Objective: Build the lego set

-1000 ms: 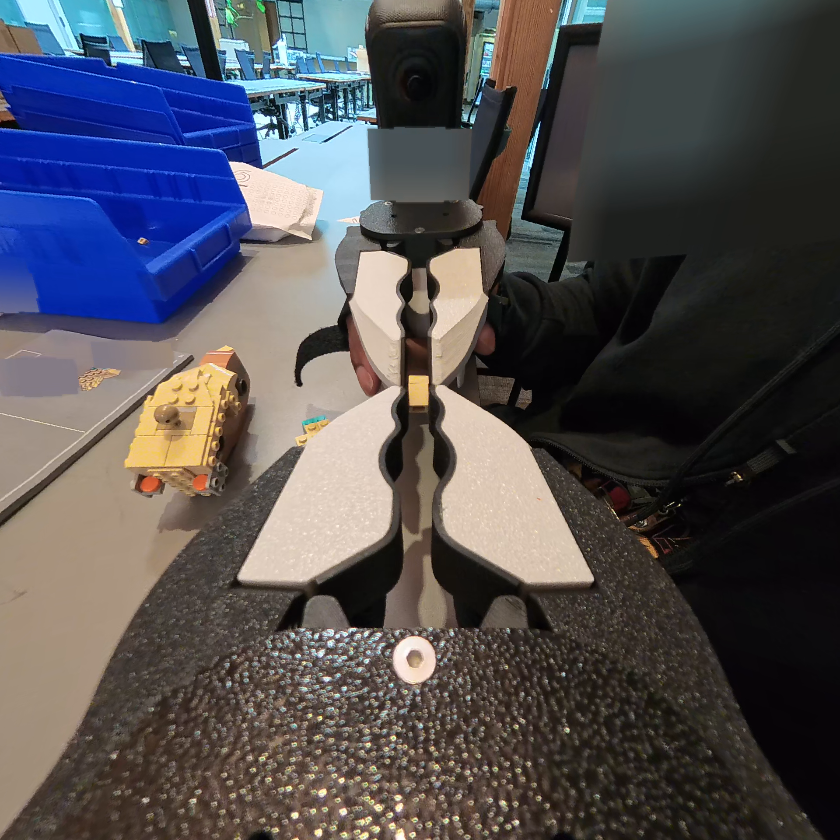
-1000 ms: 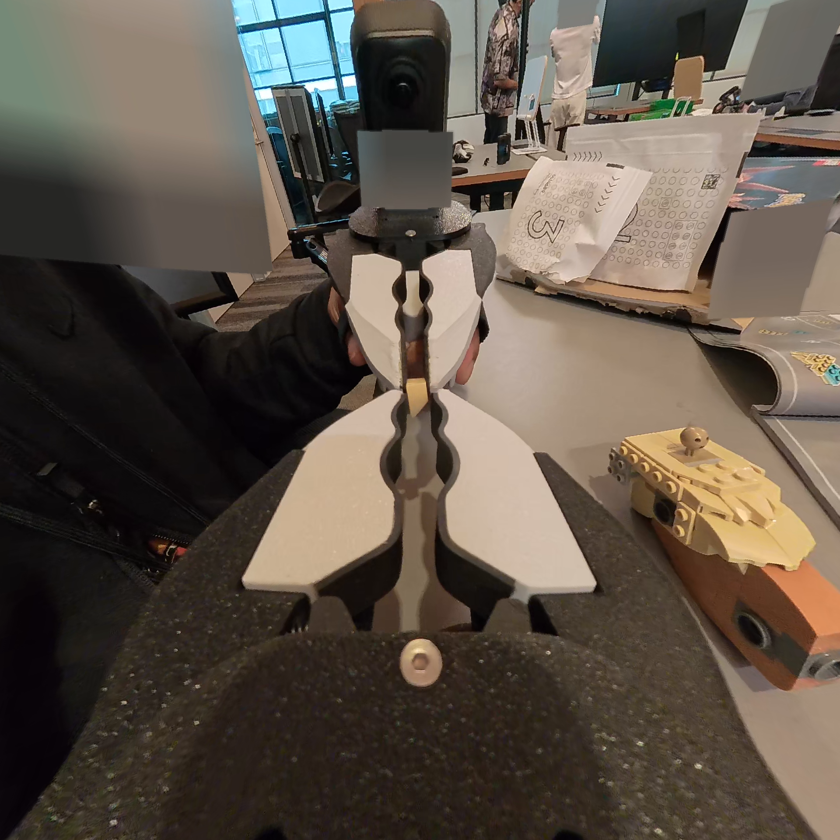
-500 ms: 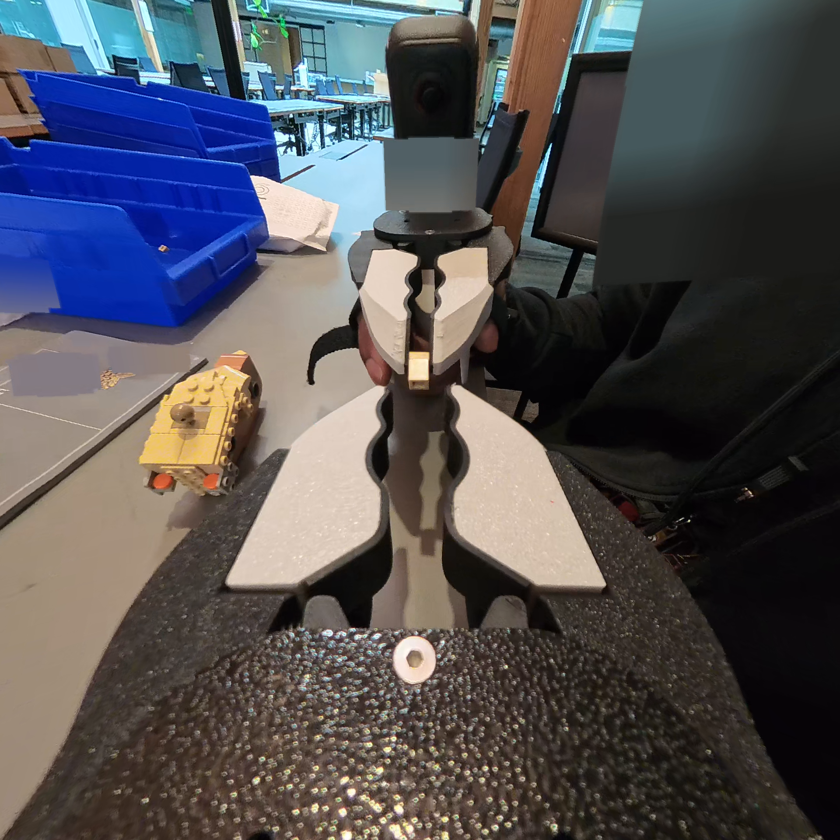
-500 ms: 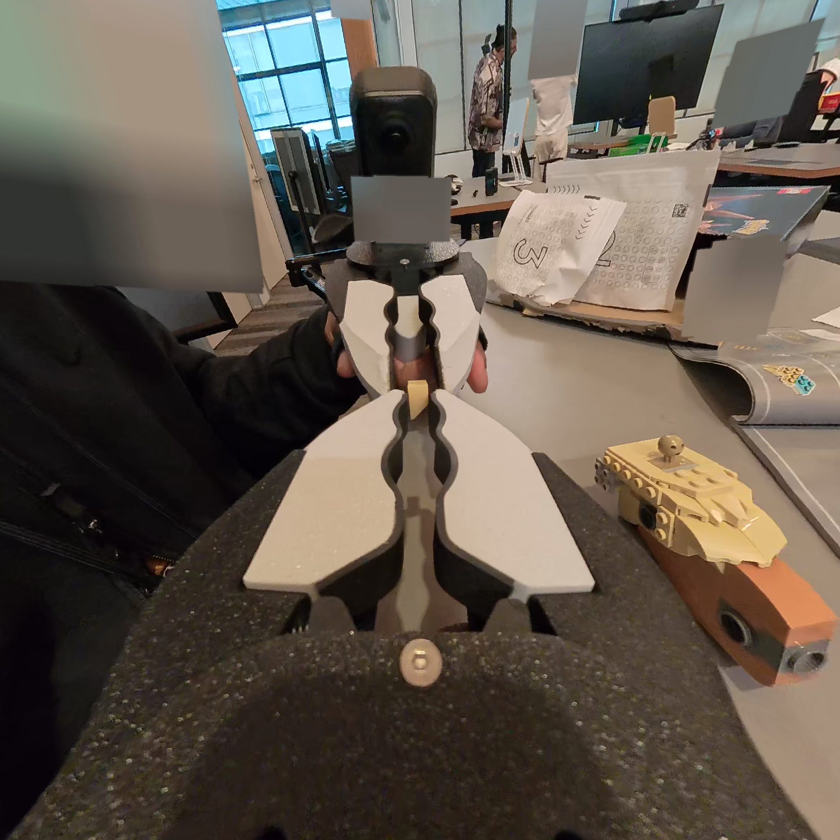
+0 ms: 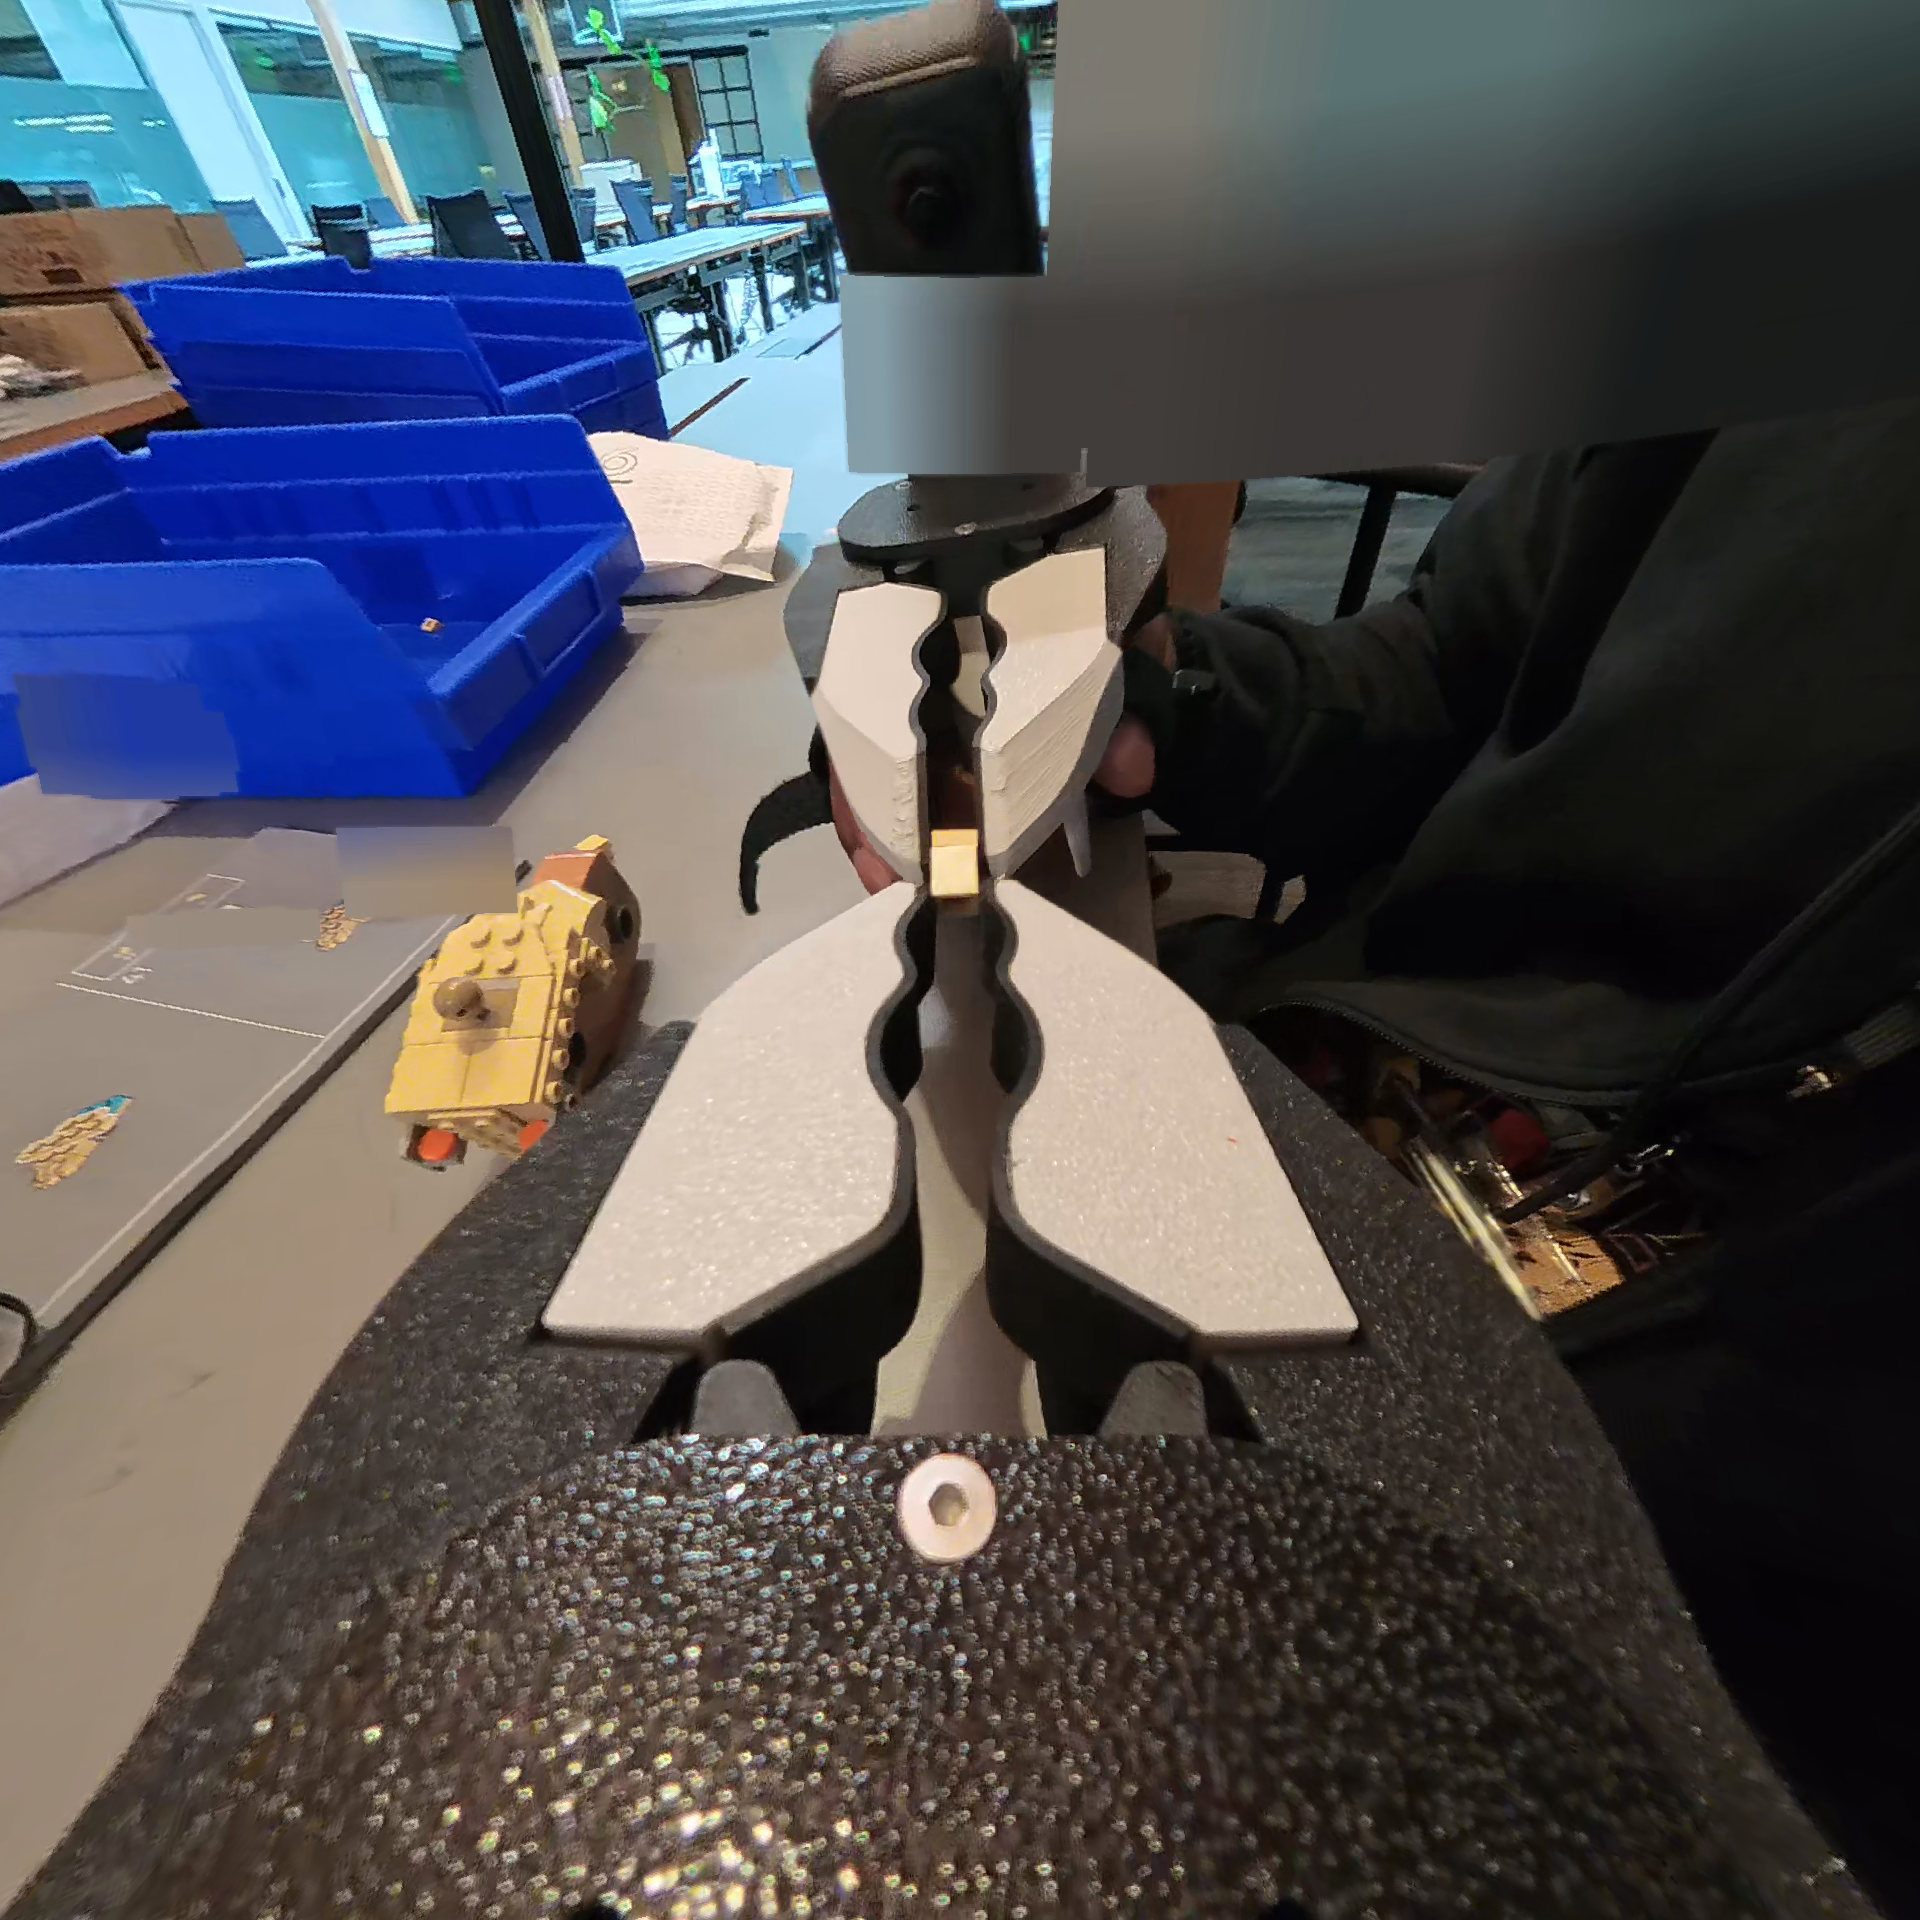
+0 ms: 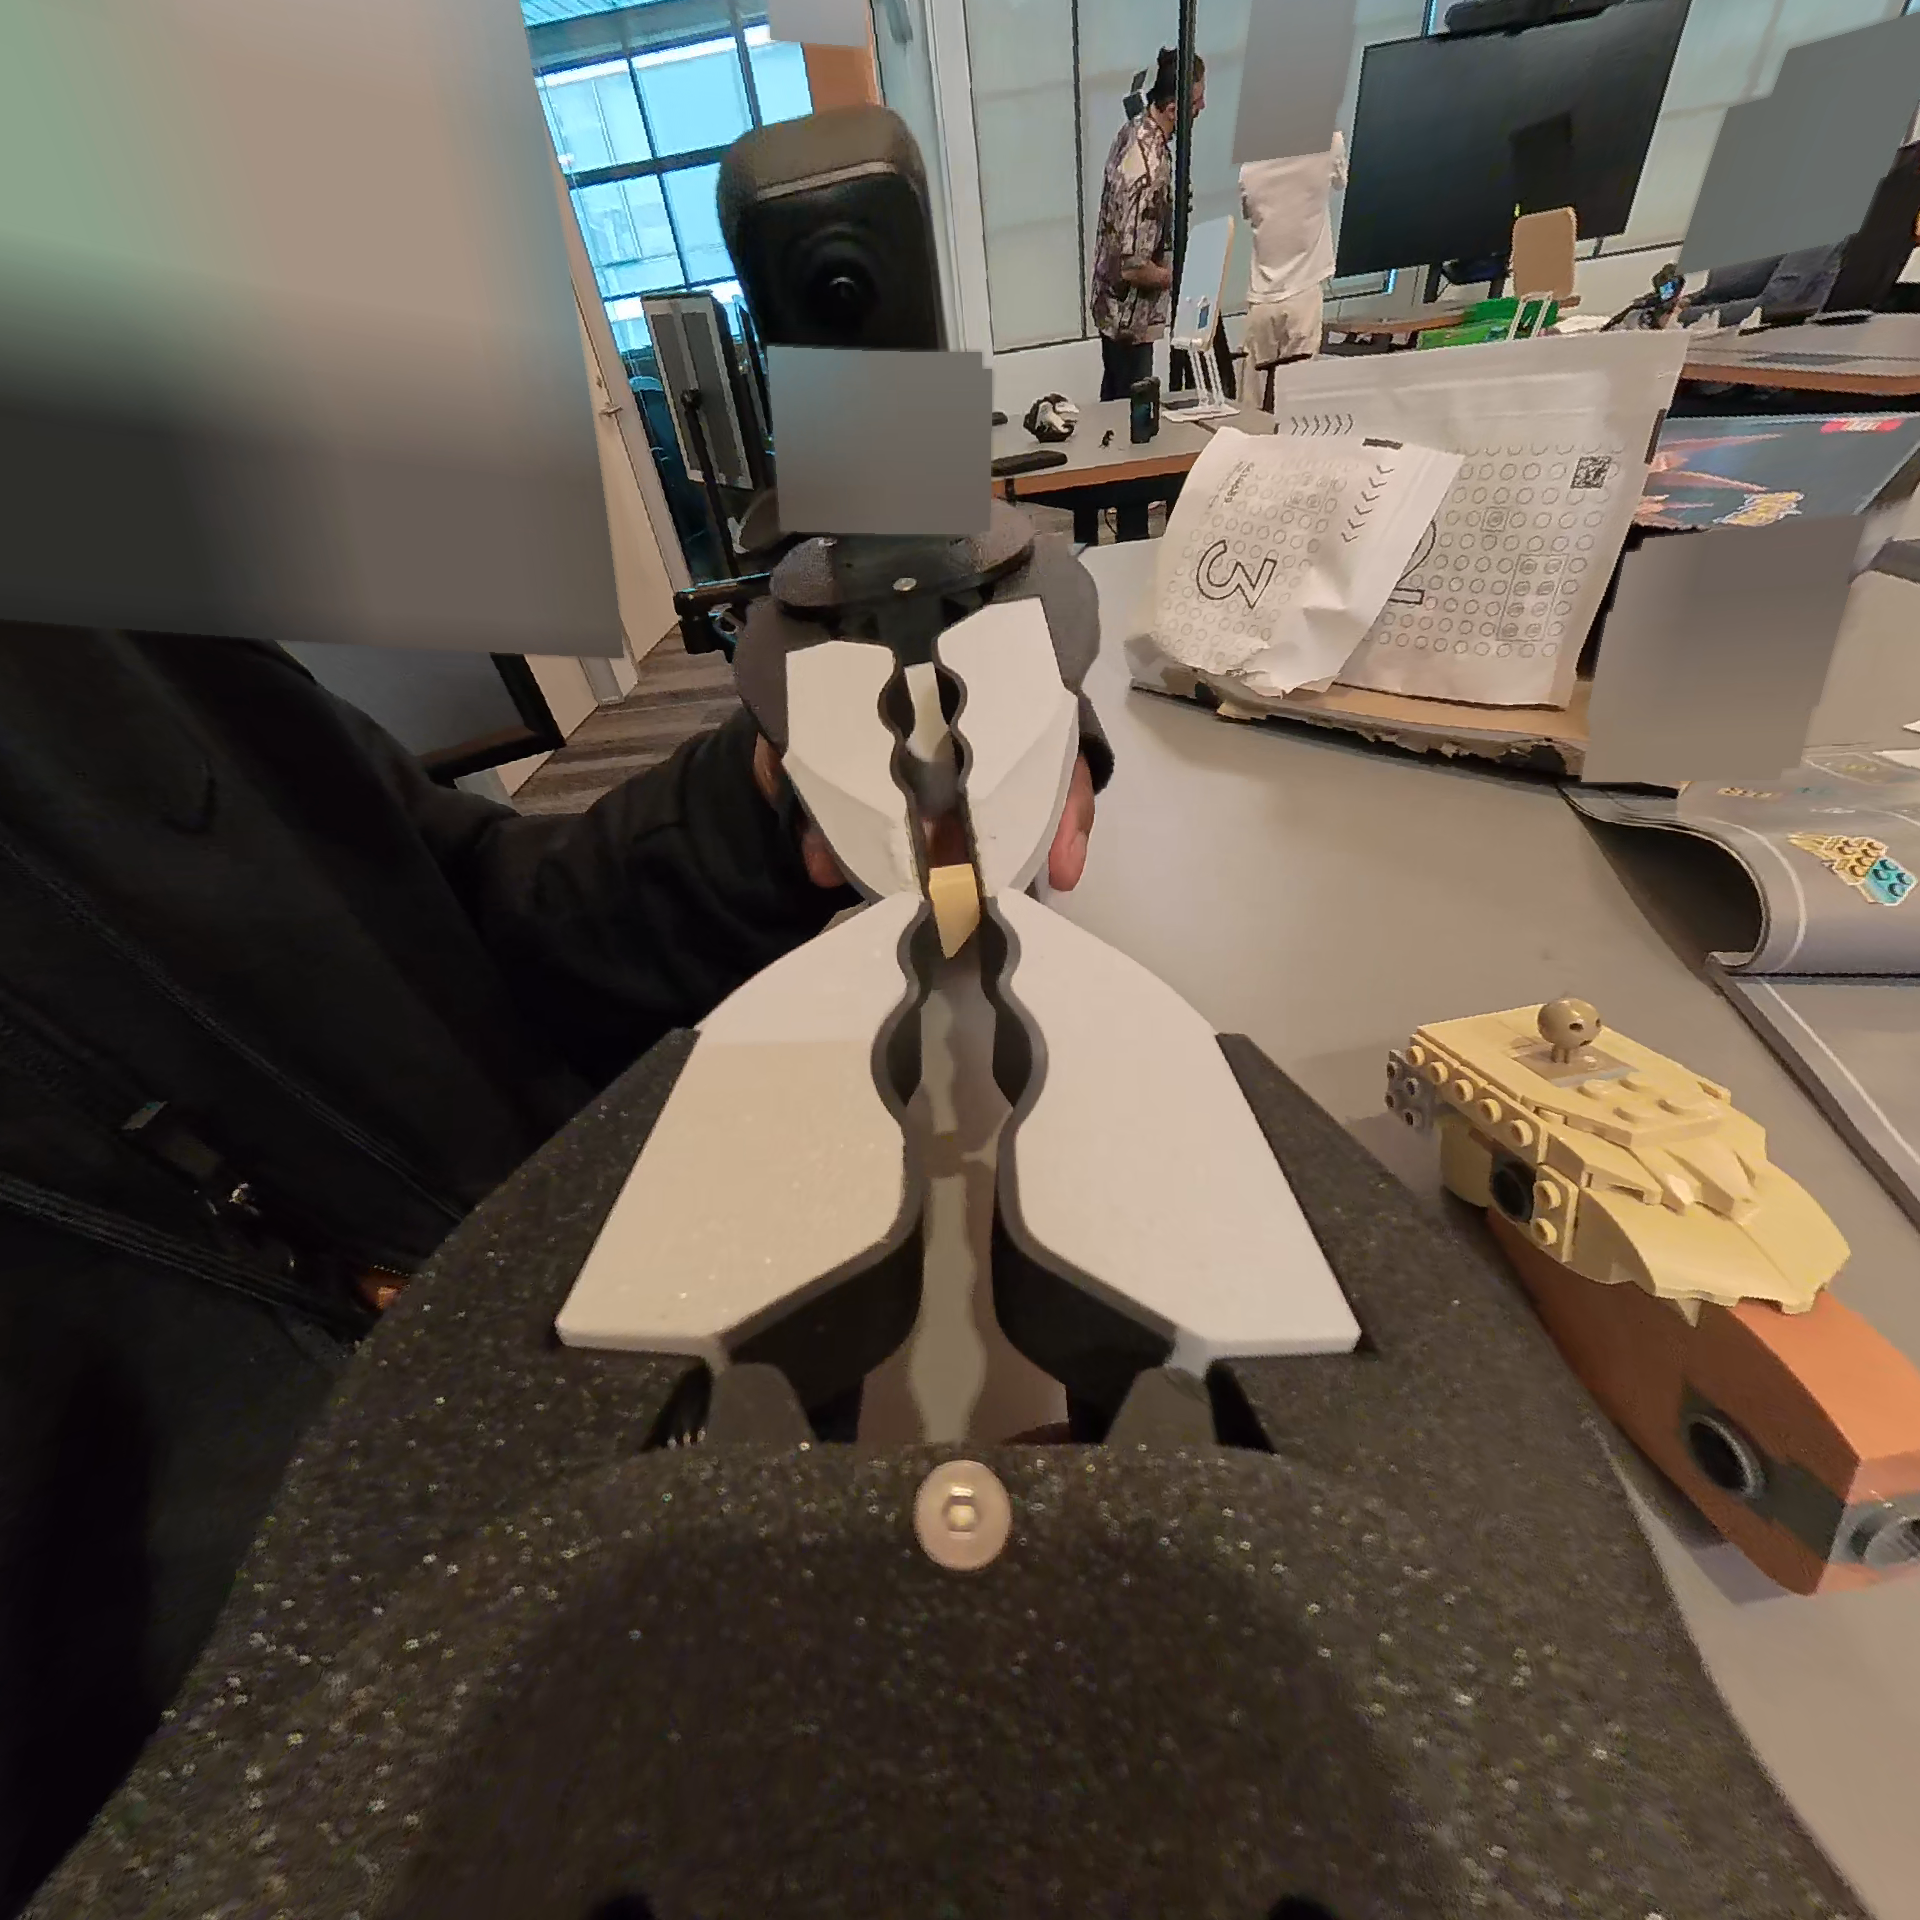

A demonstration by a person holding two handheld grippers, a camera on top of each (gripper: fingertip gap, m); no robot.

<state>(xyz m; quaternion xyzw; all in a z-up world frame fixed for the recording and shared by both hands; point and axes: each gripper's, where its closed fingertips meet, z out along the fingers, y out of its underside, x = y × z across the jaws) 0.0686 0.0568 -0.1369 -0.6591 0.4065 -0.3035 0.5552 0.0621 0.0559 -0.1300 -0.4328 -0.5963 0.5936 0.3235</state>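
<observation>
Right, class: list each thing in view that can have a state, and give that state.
Right gripper: shut on the small tan plastic brick, held in the air.
Left gripper: jaws slightly parted round the brick's other end; contact unclear.
Tan and brown toy-brick vehicle: upright on the grey table.
Blue plastic bin: open-topped, one small piece inside.
Grey booklet: lying open.

The room is bright, with even daylight from the big windows point(image 6: 665, 208) at the back. Shadows on the grey table point(image 6: 1351, 914) are soft, for example under the brick model point(image 6: 1621, 1226). The black foam point(image 5: 935, 1714) in front glitters with small reflections. Both views bend strongly at the edges, and close parts look a little blurred.
</observation>
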